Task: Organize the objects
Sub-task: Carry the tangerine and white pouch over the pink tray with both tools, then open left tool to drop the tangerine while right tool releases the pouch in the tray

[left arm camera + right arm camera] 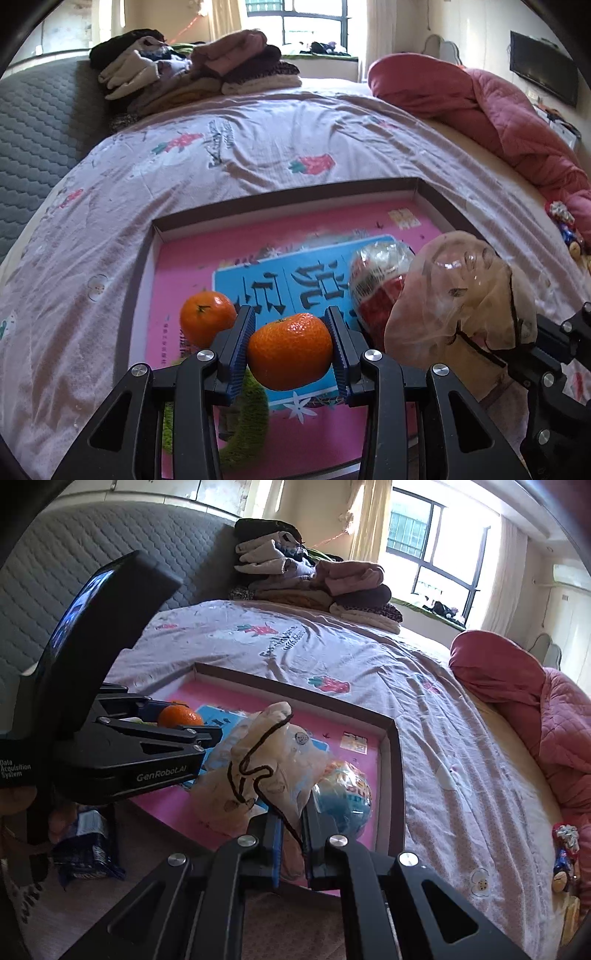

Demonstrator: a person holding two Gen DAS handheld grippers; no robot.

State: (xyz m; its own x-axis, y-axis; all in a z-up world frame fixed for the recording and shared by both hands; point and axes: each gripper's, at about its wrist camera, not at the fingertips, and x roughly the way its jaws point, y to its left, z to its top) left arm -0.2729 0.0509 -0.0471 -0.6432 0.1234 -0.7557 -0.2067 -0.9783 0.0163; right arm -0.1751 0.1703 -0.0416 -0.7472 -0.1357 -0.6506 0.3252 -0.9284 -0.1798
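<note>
My left gripper [290,332] is shut on an orange mandarin [290,350] and holds it just above the shallow cardboard box [288,194] with a pink printed bottom. A second mandarin [207,317] lies in the box to the left. A green fuzzy ring [251,417] lies under the left fingers. My right gripper [291,825] is shut on a beige translucent plastic bag [258,764] with a dark drawstring, held over the box's right part; the bag also shows in the left wrist view [454,291]. A clear-wrapped red and blue packet [343,794] lies in the box beside it.
The box sits on a bed with a lilac strawberry-print sheet [258,147]. Folded clothes [192,70] are stacked at the grey headboard. A pink quilt [498,110] lies bunched on the right. Small snack packets [565,856] lie at the right edge. A dark blue packet [88,849] lies below the box.
</note>
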